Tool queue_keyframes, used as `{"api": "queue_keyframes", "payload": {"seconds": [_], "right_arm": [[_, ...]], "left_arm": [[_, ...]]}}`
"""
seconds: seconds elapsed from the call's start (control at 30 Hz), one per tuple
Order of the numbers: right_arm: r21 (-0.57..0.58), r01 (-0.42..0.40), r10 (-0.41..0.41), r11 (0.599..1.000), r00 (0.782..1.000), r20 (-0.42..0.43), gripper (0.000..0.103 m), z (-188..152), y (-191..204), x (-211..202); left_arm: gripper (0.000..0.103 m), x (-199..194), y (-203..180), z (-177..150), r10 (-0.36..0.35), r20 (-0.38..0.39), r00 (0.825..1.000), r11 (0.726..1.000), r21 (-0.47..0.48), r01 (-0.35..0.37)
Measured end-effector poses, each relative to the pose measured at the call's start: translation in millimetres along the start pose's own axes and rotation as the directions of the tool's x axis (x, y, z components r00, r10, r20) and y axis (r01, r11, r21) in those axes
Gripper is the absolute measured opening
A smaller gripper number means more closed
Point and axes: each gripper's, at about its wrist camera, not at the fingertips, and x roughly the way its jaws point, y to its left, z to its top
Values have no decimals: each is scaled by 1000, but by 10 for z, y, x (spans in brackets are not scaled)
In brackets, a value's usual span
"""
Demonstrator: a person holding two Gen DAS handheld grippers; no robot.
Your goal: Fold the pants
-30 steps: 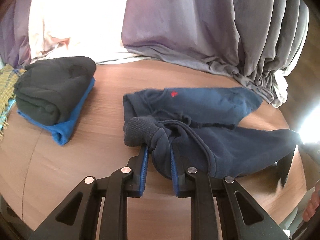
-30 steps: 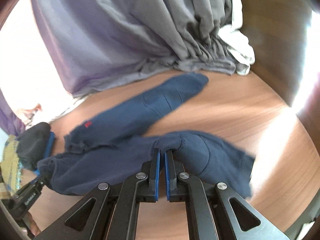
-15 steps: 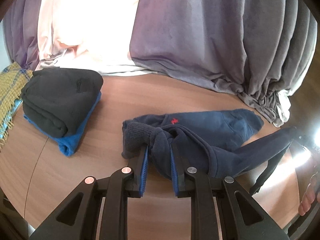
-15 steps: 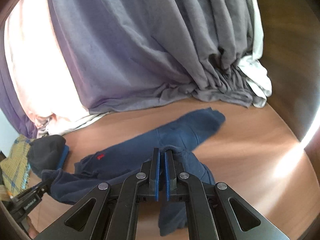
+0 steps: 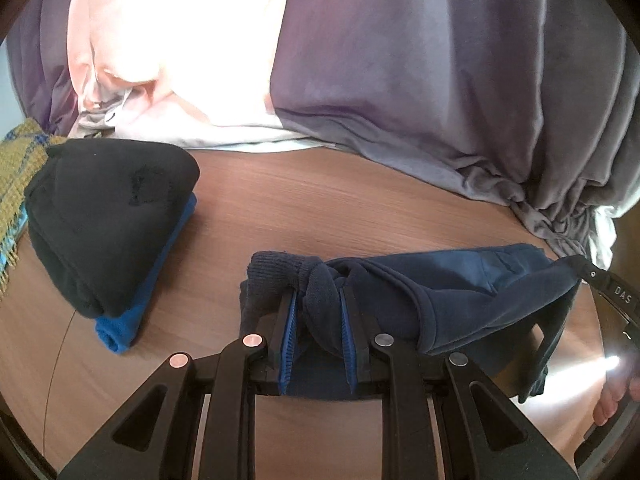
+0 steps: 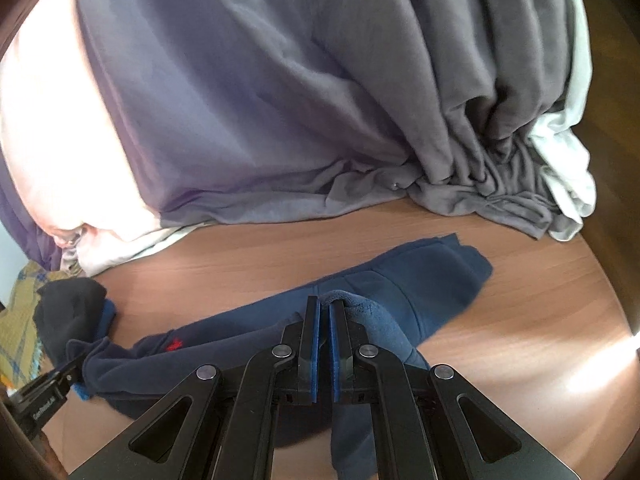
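Both tongs have lifted the near leg of the pants (image 5: pixel 460 280) off the table (image 5: pixel 280 208) and carried it toward the far leg, which lies flat before the curtain (image 5: pixel 440 80). The left tongs (image 5: pixel 317 312) stay clenched on the bunched waistband, the right tongs (image 6: pixel 323 320) on the cuff. The legs look nearly stacked, right of the folded pile (image 5: pixel 108 216).

Left gripper (image 5: pixel 318 312) was clamped on a bunched wad of the navy pants (image 5: pixel 460 280), pads held apart by it. Right gripper (image 6: pixel 324 312) was pinched nearly closed on a thin fold of the same fabric, raised off the surface.
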Motion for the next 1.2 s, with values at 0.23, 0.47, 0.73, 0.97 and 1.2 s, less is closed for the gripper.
{"api": "queue_keyframes", "payload": {"seconds": [0.23,0.47,0.73,0.97,1.2], "right_arm": [[-17,-8,7,1000,998,-61,5,151,21,560],[-40,10,-15,999,991,-132,5,172,61,1044],[-35,30,-36,999,981,-189,5,161,23,1363],[-42,22,-30,999,980,-198,7,149,19,1410],[-77,-34,21,996,986,-167,31,133,90,1112]], "left_arm": [[22,401,31,117,37,-64,997,999,-25,-39],[24,664,50,179,61,-101,993,998,-27,-64],[34,832,56,179,92,-115,989,996,-4,-93],[70,678,-112,171,178,4,984,977,116,-177],[79,314,-191,189,126,107,986,976,164,-142]]}}
